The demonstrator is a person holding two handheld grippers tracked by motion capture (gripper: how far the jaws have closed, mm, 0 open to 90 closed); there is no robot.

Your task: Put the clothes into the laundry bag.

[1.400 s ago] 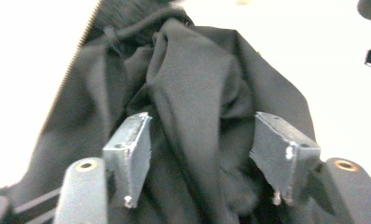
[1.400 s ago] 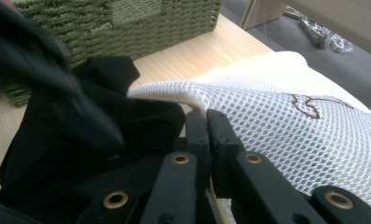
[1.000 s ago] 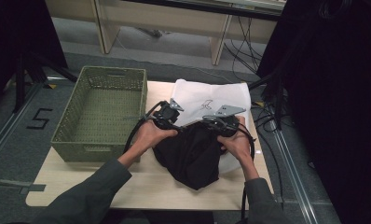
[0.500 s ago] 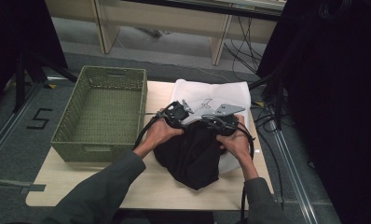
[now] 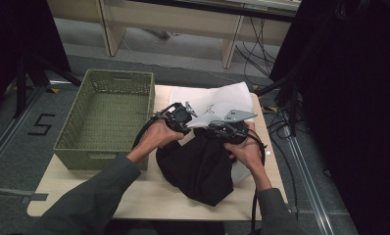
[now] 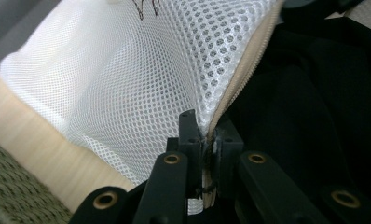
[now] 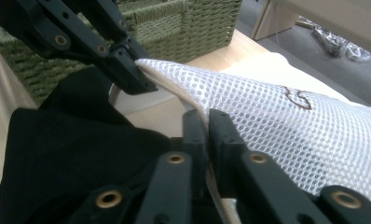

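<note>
A white mesh laundry bag lies on the wooden table, its zippered mouth toward me. A black garment sits partly in that mouth and spills toward the near edge. My left gripper is shut on the bag's zipper edge, with the mesh rising to its left and the black garment to its right. My right gripper is shut on the same rim a little farther along. The left gripper's jaws pinch that rim in the right gripper view.
A green woven basket stands on the table's left half, close beside my left hand; its wall is behind the bag. Black cables trail off the right side. Floor and desk legs lie beyond the far edge.
My left gripper has shifted right along the bag's mouth, closer to the right gripper. The right gripper has stayed almost in place.
</note>
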